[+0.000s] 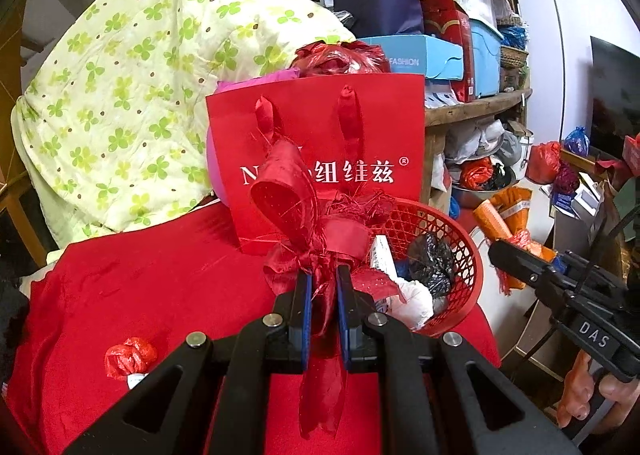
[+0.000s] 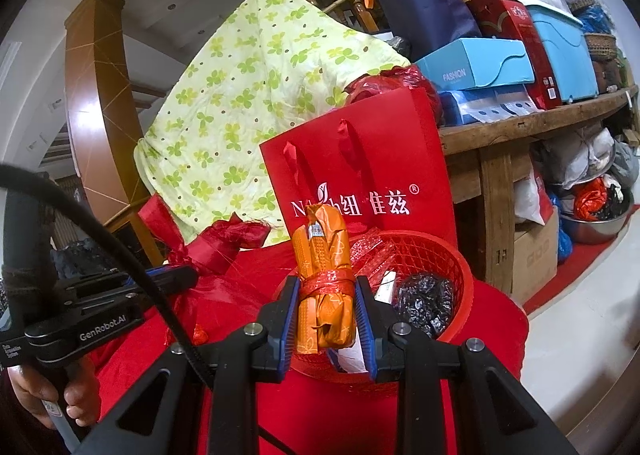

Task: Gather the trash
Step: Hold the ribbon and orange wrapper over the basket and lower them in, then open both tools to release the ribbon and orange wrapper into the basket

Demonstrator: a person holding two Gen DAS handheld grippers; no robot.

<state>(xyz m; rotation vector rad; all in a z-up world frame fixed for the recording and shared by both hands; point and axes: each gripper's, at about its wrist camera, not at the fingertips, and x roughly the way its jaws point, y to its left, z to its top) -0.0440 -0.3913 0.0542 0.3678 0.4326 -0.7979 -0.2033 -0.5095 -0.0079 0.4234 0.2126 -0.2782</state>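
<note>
The left gripper has its fingers closed tight on a bunch of red ribbon, holding it above the red cloth that covers the desk, just beside the red basket. The right gripper clamps an orange packet tied with a red band, upright over the near rim of the basket. The basket sits at the desk's right edge and holds crumpled black and white wrappers. A red paper bag stands behind it. A small red wad lies near the desk's left front.
</note>
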